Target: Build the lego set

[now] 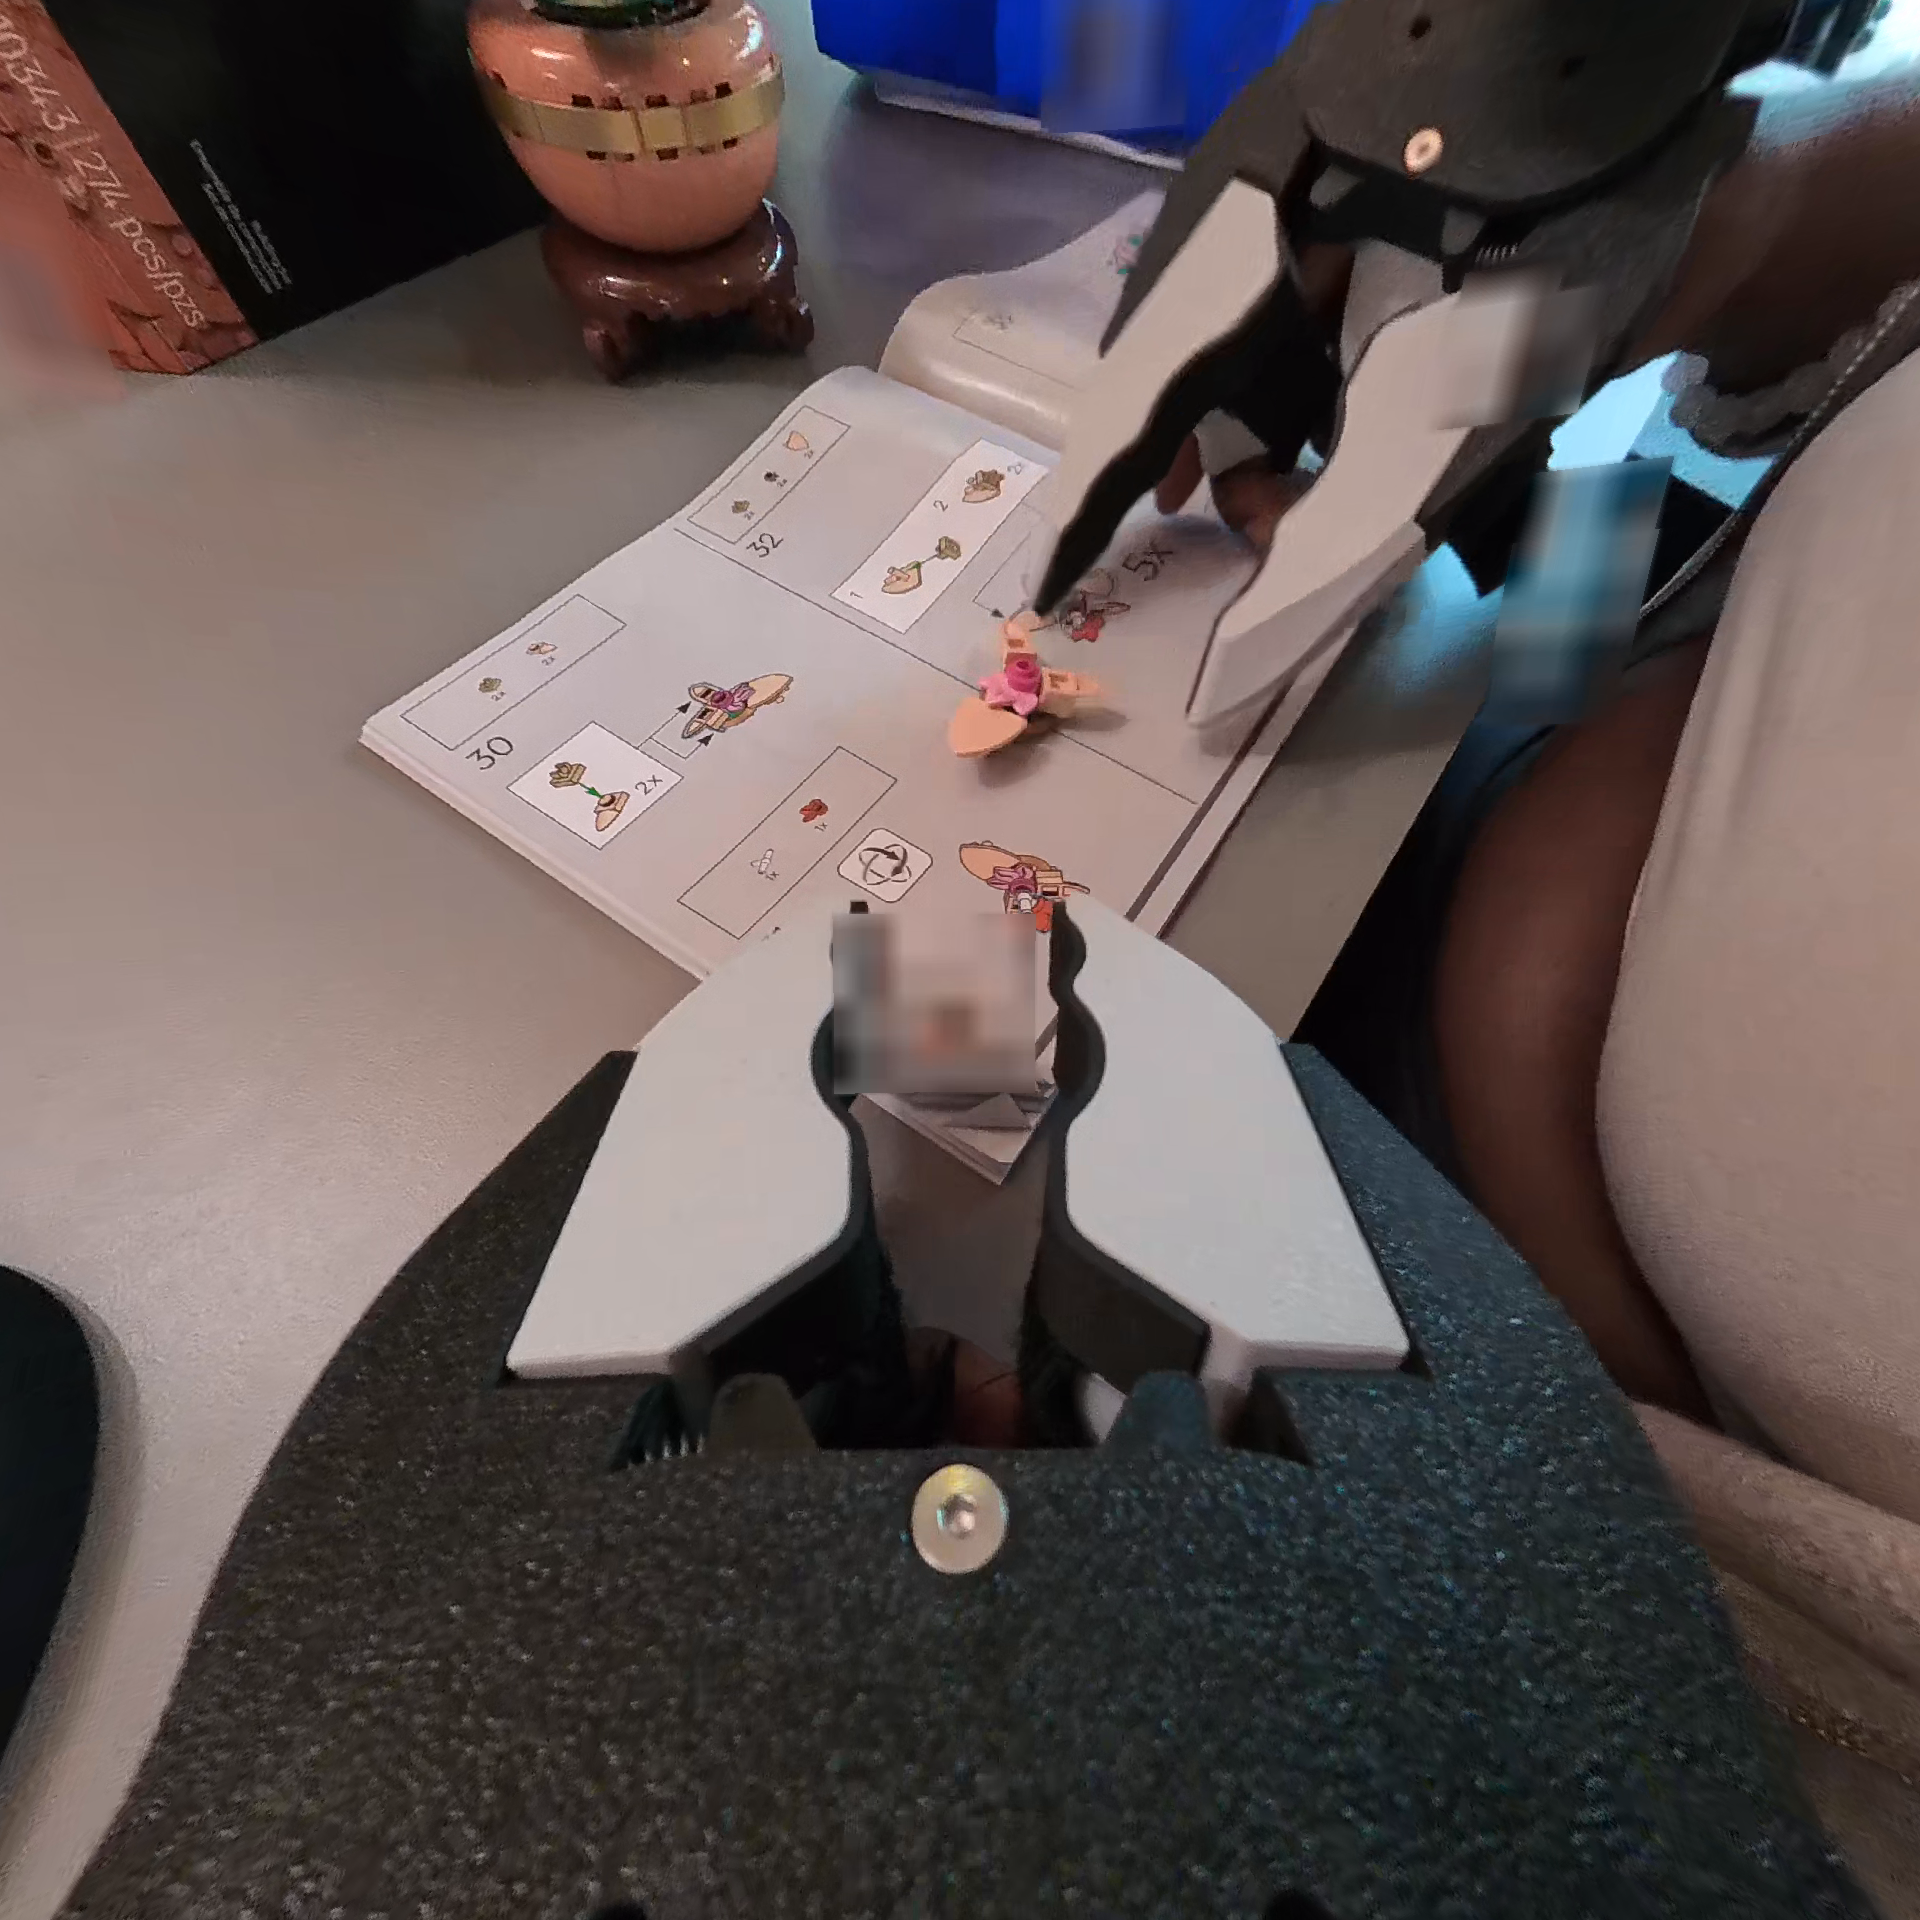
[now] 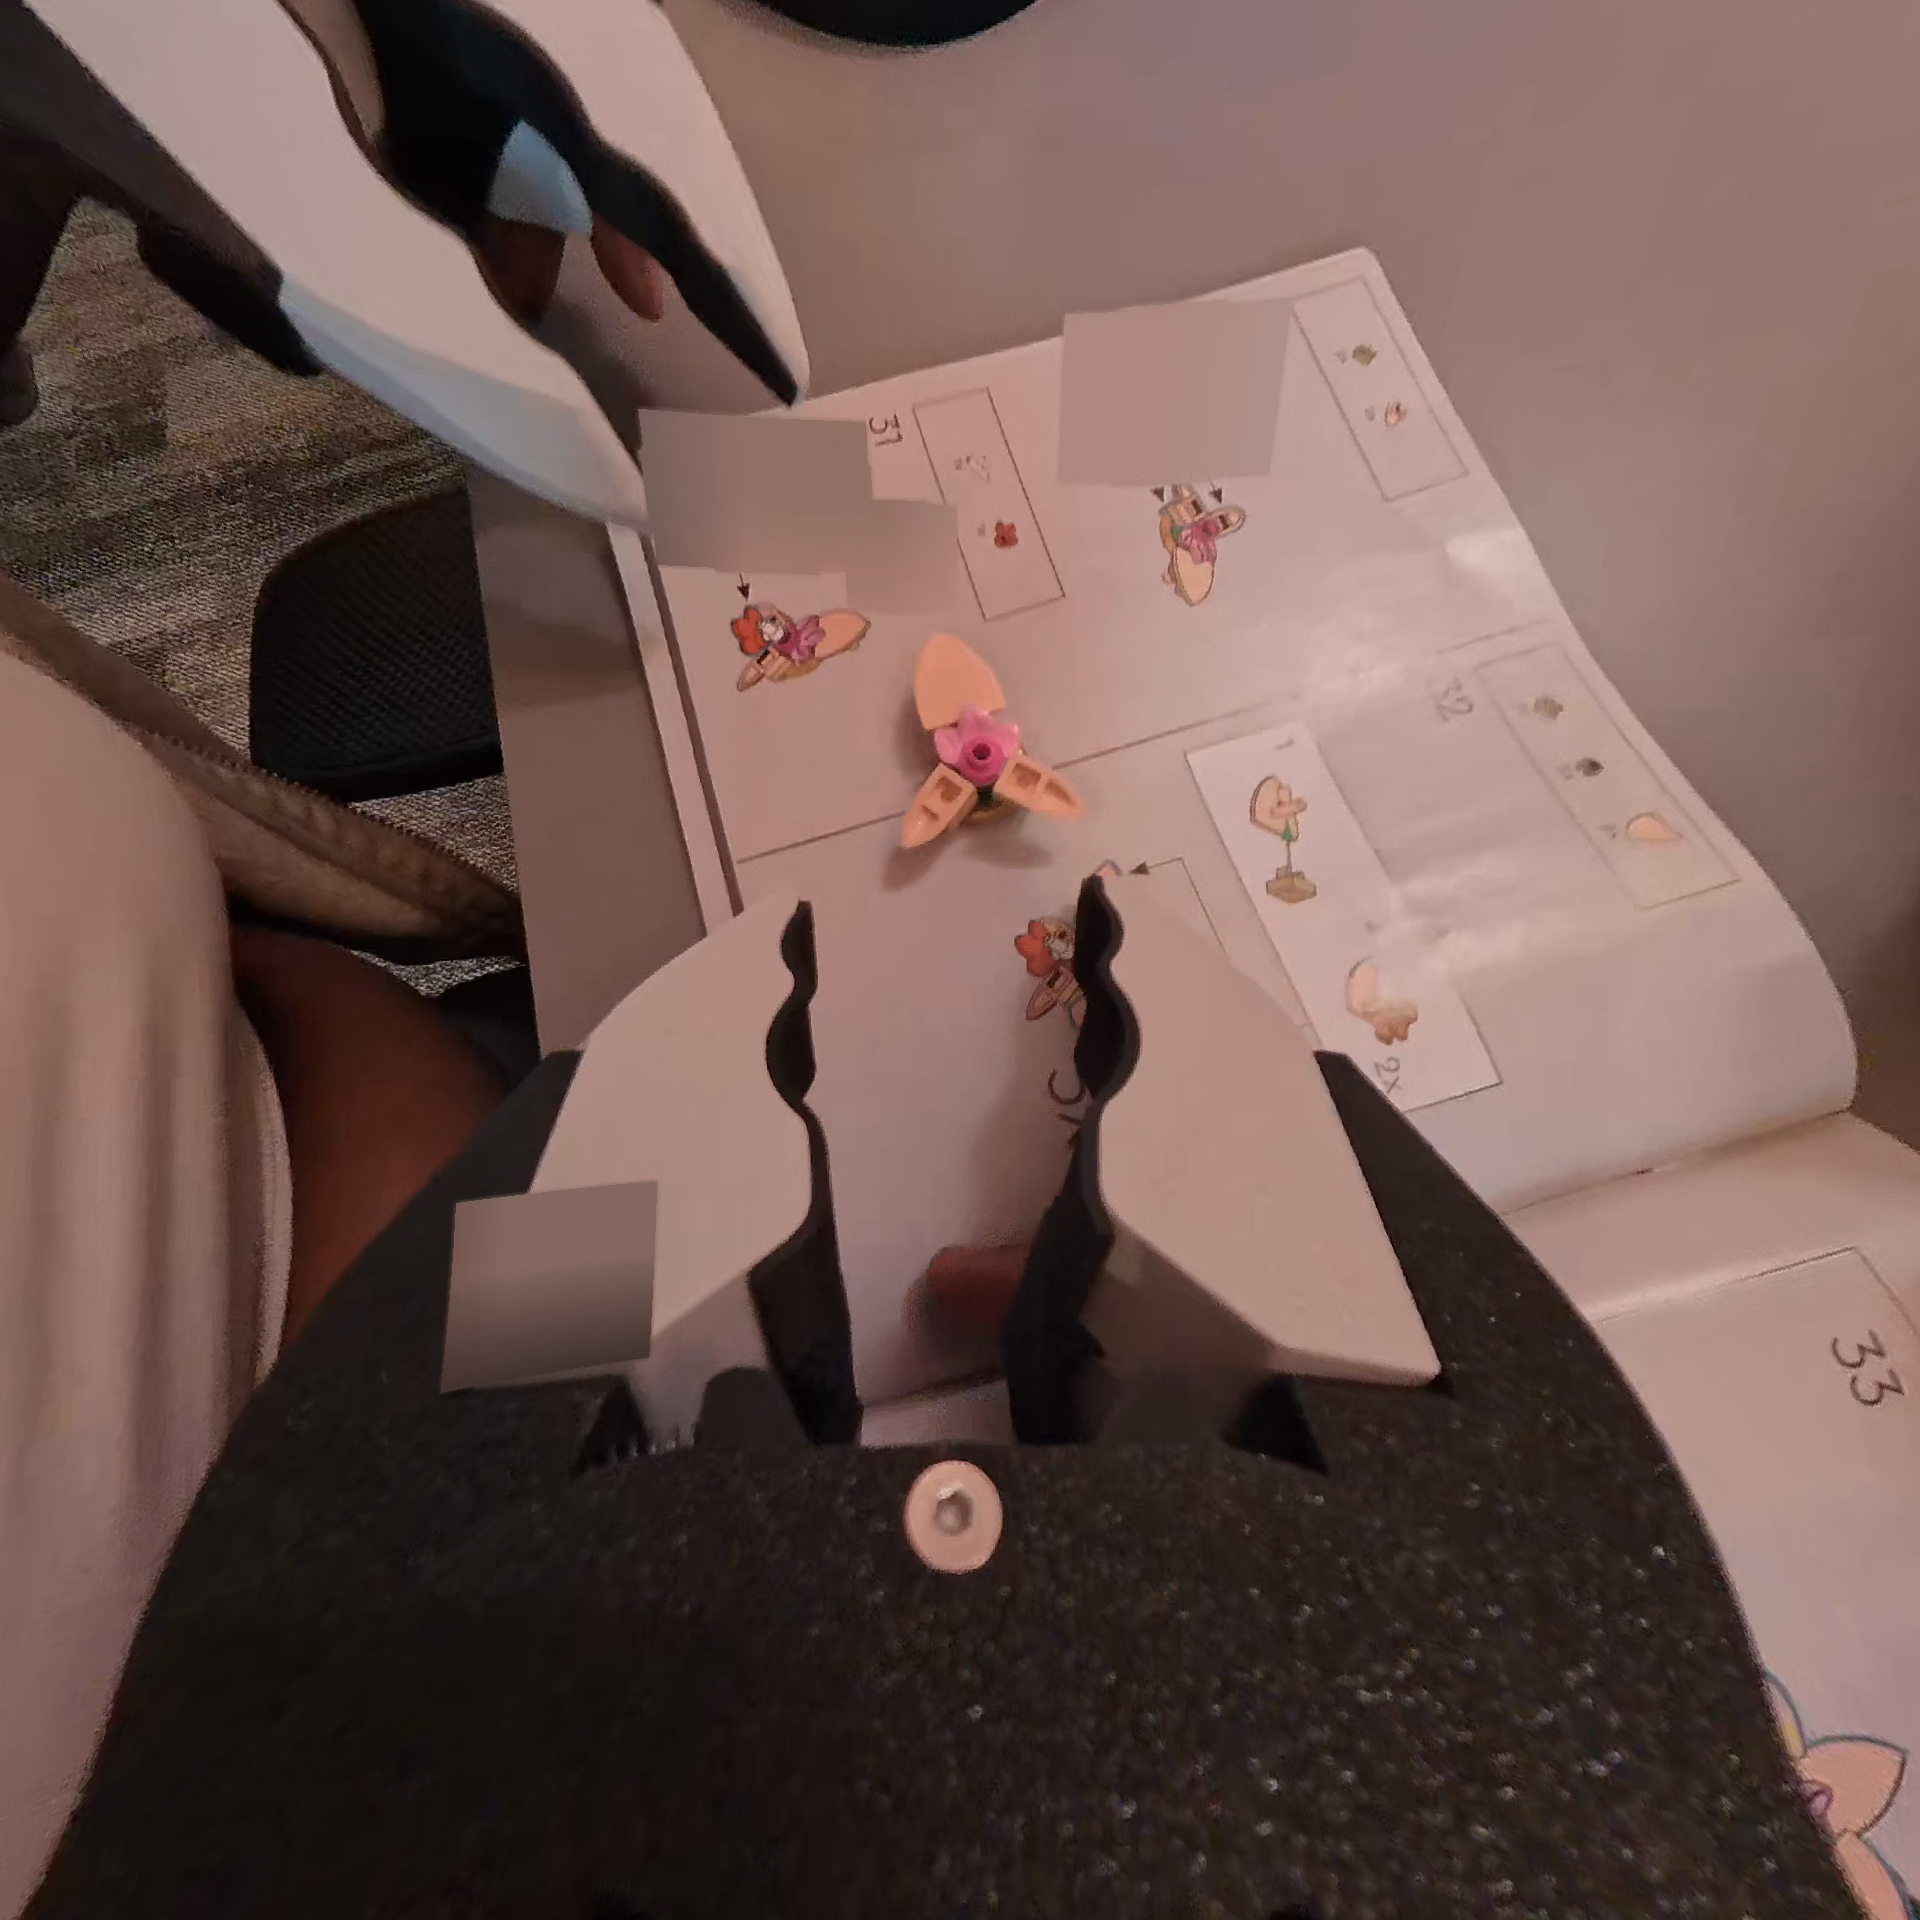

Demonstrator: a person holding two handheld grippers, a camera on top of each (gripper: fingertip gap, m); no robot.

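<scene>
A small lego flower [image 1: 1023, 696] with tan petals and a pink centre lies on the open instruction booklet [image 1: 623, 727]. It also shows in the right wrist view [image 2: 971, 758], on the booklet [image 2: 1299, 623]. My left gripper [image 1: 961, 925] is open and empty, over the booklet's near edge, short of the flower. It also shows in the right wrist view [image 2: 717, 447]. My right gripper [image 2: 945, 904] is open and empty, its tips just short of the flower. In the left wrist view it [image 1: 1132, 655] comes in from the upper right, one tip touching the page beside the flower.
A built pink lego vase [image 1: 634, 156] on a brown stand and the set's box [image 1: 156, 187] stand at the back of the grey table [image 1: 260, 727]. A blue bin [image 1: 1039, 52] is behind. The person's body [image 1: 1714, 935] is at the table's edge. A black chair [image 2: 374, 644] stands on the carpet. The left gripper's tips are roughly 9 cm from the right gripper's.
</scene>
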